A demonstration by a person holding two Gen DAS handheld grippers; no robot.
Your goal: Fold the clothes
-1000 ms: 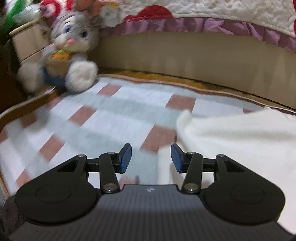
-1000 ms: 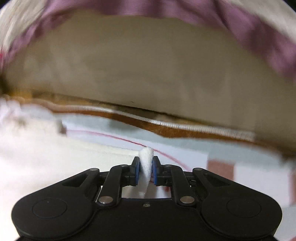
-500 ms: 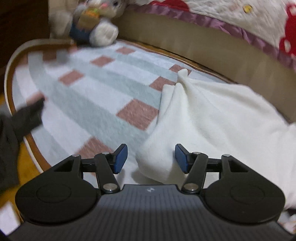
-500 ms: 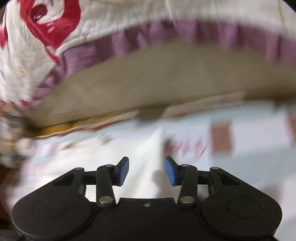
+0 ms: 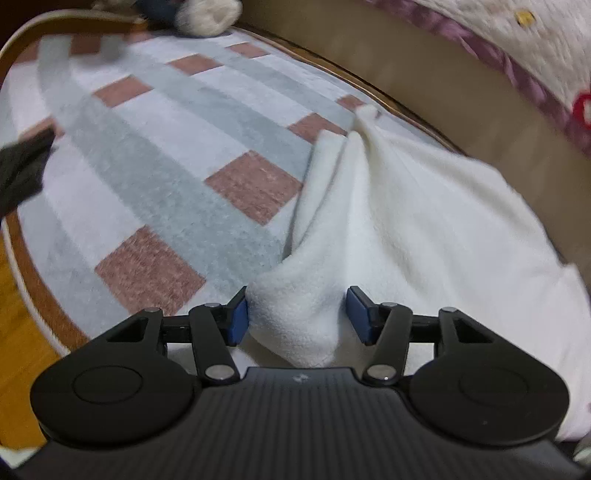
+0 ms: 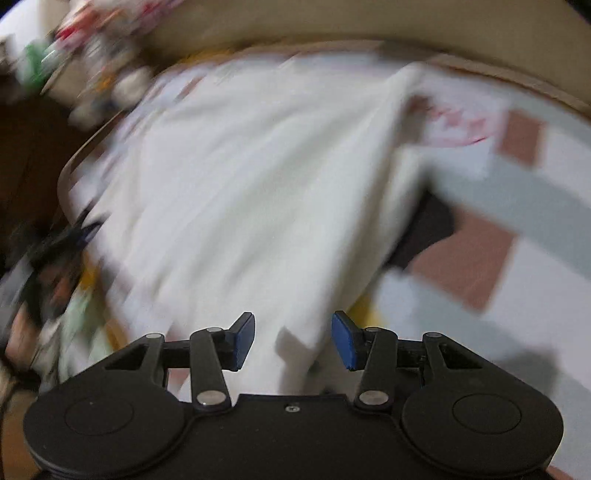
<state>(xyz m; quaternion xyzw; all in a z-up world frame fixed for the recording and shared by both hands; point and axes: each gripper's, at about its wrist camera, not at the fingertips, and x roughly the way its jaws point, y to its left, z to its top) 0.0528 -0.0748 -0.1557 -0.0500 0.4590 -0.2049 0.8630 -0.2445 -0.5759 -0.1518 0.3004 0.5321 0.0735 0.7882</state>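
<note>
A white fleece garment [image 5: 424, 221] lies spread on a checked rug [image 5: 166, 155], with a raised ridge running toward a far corner. My left gripper [image 5: 297, 319] is open, and a near corner of the fleece sits between its blue pads without being pinched. In the blurred right wrist view the same white garment [image 6: 240, 177] fills the middle. My right gripper [image 6: 293, 339] is open, hovering over the garment's near edge.
A beige bed side [image 5: 461, 99] with a quilted cover [image 5: 517, 37] runs along the rug's far edge. A plush toy's foot [image 5: 207, 14] shows at the top left. Dark cloth [image 5: 22, 166] lies at the rug's left edge; wooden floor [image 5: 22, 332] lies beyond it.
My right gripper let go of the white cloth, opened and swung back over the garment. My left gripper moved onto the garment's near corner, staying open.
</note>
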